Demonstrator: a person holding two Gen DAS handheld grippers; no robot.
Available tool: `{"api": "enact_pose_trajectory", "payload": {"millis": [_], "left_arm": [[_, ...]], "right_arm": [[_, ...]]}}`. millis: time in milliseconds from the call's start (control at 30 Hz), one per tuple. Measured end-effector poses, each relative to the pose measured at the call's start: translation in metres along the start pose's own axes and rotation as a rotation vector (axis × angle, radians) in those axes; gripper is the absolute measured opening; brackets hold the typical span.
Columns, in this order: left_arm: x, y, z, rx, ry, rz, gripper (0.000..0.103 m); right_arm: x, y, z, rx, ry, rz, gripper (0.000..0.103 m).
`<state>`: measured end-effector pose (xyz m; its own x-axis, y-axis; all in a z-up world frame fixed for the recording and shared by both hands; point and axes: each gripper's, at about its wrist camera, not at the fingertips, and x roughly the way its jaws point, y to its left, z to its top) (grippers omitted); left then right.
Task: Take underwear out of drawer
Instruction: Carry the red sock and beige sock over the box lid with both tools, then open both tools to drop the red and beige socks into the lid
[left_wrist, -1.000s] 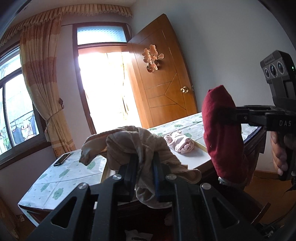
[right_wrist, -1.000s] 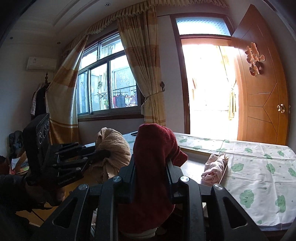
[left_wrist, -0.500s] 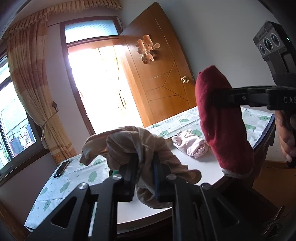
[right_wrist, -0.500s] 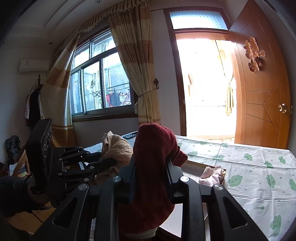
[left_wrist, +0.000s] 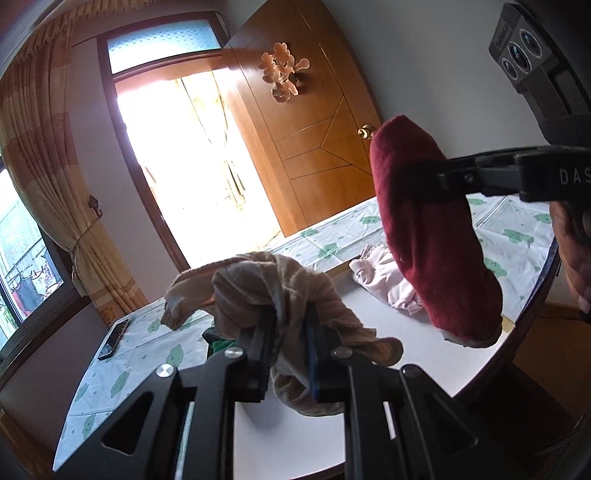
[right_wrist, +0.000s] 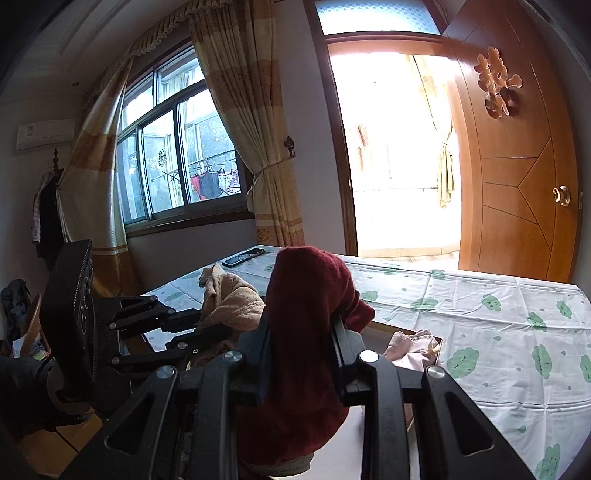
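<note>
My left gripper (left_wrist: 288, 332) is shut on beige underwear (left_wrist: 266, 288) and holds it above the white table top (left_wrist: 424, 343). My right gripper (right_wrist: 301, 347) is shut on dark red underwear (right_wrist: 306, 295), also above the table; it shows at the right of the left wrist view (left_wrist: 428, 236). The beige piece shows left of the red one in the right wrist view (right_wrist: 229, 302). Pink underwear (left_wrist: 384, 280) lies on the table beyond both grippers, also seen in the right wrist view (right_wrist: 410, 350). No drawer is in view.
A white cloth with green prints (right_wrist: 498, 325) covers the table's far part. A phone (left_wrist: 112, 339) lies on it at the far left. A green item (left_wrist: 218, 347) lies behind the beige underwear. An open wooden door (right_wrist: 517, 166) and a window (right_wrist: 177, 158) stand beyond.
Both grippers have risen and moved forward over the table with their underwear still held. The table top now lies below them and the pink underwear is closer.
</note>
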<state>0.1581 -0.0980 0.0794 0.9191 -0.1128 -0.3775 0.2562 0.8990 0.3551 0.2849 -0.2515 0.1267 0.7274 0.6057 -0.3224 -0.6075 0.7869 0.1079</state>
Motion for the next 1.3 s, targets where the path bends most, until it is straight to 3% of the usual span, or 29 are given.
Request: {"api": "enact_pose_trajectory", "payload": {"millis": [633, 1033, 1100, 1133, 1167, 1233, 1300], "left_arm": [[0.071, -0.001, 0.017, 0.121, 0.144, -0.004, 0.013], [0.113, -0.014, 0.017, 0.172, 0.216, -0.011, 0.013], [0.118, -0.013, 0.017, 0.166, 0.224, 0.002, 0.015], [0.12, -0.012, 0.017, 0.158, 0.229, 0.013, 0.022], [0.121, -0.009, 0.017, 0.143, 0.227, 0.026, 0.025], [0.121, -0.005, 0.018, 0.119, 0.223, 0.038, 0.035], [0.117, -0.004, 0.017, 0.121, 0.206, 0.05, 0.045]], "right_arm": [[0.084, -0.039, 0.016, 0.107, 0.133, -0.061, 0.029], [0.137, -0.059, 0.012, 0.167, 0.261, -0.117, 0.029], [0.14, -0.061, 0.012, 0.172, 0.271, -0.124, 0.031], [0.142, -0.061, 0.012, 0.176, 0.271, -0.135, 0.035], [0.143, -0.063, 0.012, 0.182, 0.274, -0.144, 0.04], [0.142, -0.065, 0.01, 0.196, 0.274, -0.149, 0.061], [0.136, -0.065, 0.008, 0.206, 0.247, -0.158, 0.063]]}}
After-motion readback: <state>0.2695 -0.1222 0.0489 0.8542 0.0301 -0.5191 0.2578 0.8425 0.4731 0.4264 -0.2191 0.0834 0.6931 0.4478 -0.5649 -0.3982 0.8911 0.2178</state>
